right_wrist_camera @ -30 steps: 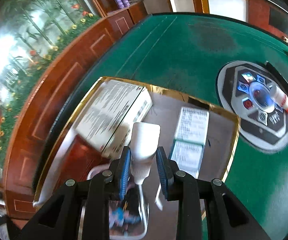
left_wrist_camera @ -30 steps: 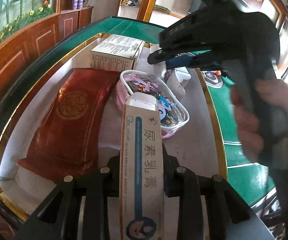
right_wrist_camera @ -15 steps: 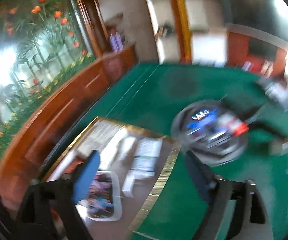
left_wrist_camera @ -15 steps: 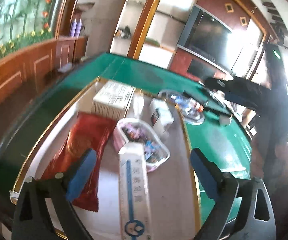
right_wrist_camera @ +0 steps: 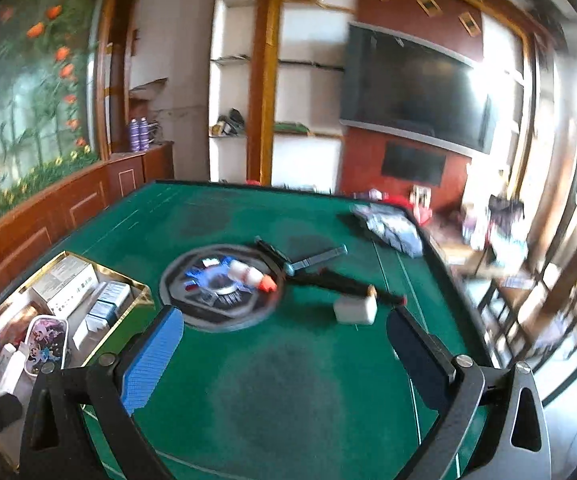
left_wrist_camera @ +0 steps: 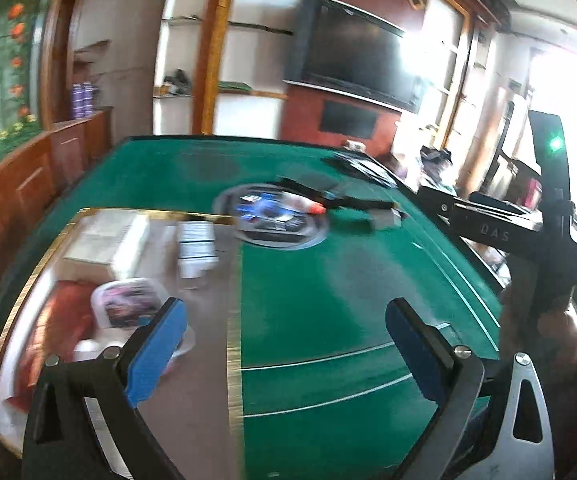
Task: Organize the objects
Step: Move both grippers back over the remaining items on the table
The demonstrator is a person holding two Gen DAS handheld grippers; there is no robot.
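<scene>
A gold-rimmed tray (left_wrist_camera: 230, 360) (right_wrist_camera: 126, 278) lies on the left of the green table and holds boxes, a red packet (left_wrist_camera: 62, 320) and a cartoon-print case (left_wrist_camera: 126, 304) (right_wrist_camera: 46, 342). My left gripper (left_wrist_camera: 284, 348) is open and empty, raised above the tray's right edge. My right gripper (right_wrist_camera: 282, 350) is open and empty over the green felt. On the table's round centre panel (right_wrist_camera: 220, 292) lies a small bottle with an orange cap (right_wrist_camera: 256, 278) (left_wrist_camera: 312, 208). A small white box (right_wrist_camera: 354, 310) and dark sticks (right_wrist_camera: 328, 276) lie right of it.
A packet pile (right_wrist_camera: 388, 224) sits at the table's far right corner. The right gripper's body (left_wrist_camera: 544, 248) and the hand on it show at the right of the left wrist view. Wooden panelling runs along the left; chairs stand to the right.
Both grippers let go of their items, the long box and the white tube, opened wide and pulled up and back from the tray. Both views now swing right toward the table centre.
</scene>
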